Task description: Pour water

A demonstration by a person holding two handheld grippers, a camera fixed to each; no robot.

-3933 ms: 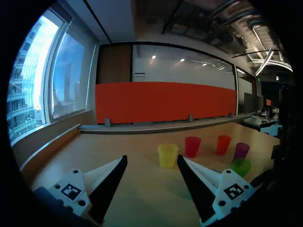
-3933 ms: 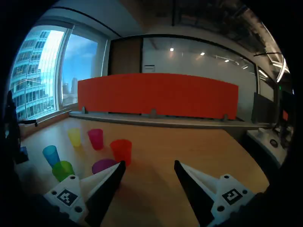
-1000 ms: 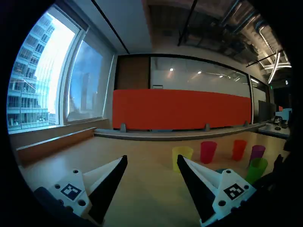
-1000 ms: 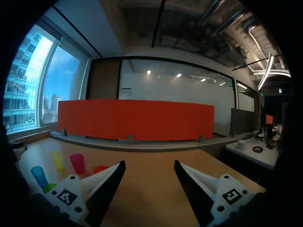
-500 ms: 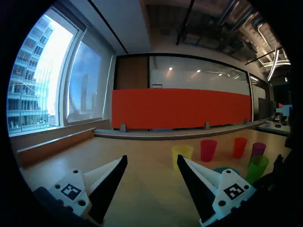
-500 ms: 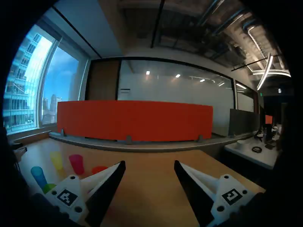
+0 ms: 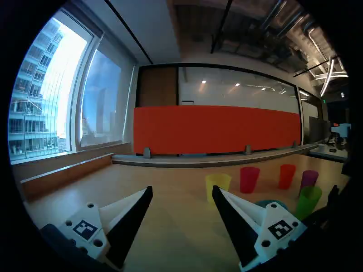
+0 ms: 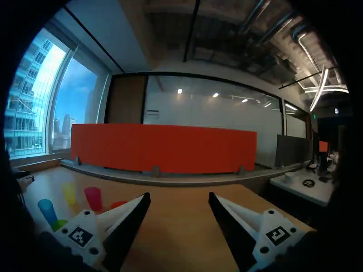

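Looking along my left gripper [image 7: 181,190], I see the yellow cup [image 7: 218,185] just ahead of its right finger, with the pink cup [image 7: 249,179], orange cup [image 7: 286,176] and purple cup [image 7: 309,178] farther right. Its jaws are released and empty. My right gripper [image 8: 179,196], also released, has the cups low to its left on the wooden table [image 8: 181,235].

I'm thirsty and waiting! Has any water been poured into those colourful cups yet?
Nothing looks poured yet. The left gripper and right gripper both have open, empty jaws. The translucent yellow plastic cup, pink plastic cup and orange plastic cup stand upright, untouched, on the light wooden table; whether any holds water is unclear. Left: pick one up and pour.
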